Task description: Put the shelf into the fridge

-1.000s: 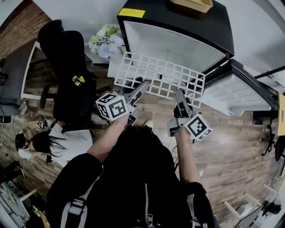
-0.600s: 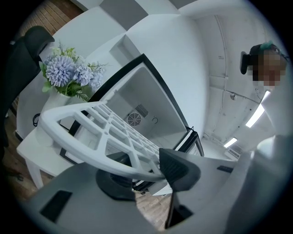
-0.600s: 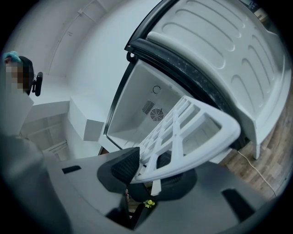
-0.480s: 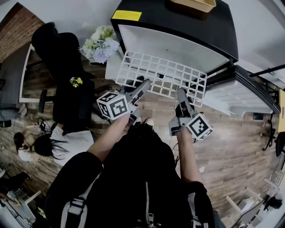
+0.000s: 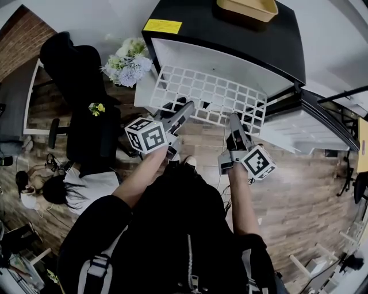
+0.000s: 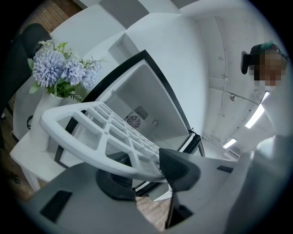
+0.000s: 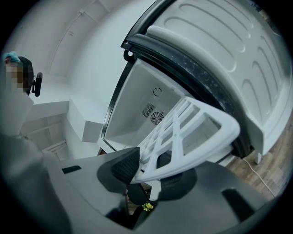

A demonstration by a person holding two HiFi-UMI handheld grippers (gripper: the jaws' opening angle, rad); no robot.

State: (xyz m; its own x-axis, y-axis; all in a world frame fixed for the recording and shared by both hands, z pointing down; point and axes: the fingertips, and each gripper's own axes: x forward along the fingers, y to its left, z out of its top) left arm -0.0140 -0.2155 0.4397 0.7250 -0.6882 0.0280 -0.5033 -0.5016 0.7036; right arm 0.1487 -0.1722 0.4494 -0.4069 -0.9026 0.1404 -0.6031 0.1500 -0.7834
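Note:
A white grid shelf (image 5: 208, 95) is held level in front of the small black fridge (image 5: 230, 40), whose white inside faces me. My left gripper (image 5: 183, 109) is shut on the shelf's near edge at the left, my right gripper (image 5: 234, 122) on the same edge at the right. In the left gripper view the shelf (image 6: 105, 137) is clamped between the jaws, with the fridge cavity (image 6: 142, 107) behind it. The right gripper view has the shelf (image 7: 192, 132) pinched the same way, under the fridge's open door (image 7: 229, 68).
The fridge door (image 5: 310, 123) stands open to the right. A vase of flowers (image 5: 127, 57) sits on a white side table (image 5: 145, 92) left of the fridge. A black office chair (image 5: 86, 97) and a seated person (image 5: 63, 186) are at the left. A yellow tray (image 5: 246, 8) lies on the fridge top.
The shelf and both grippers have edged slightly toward the fridge opening. Both grips are unchanged.

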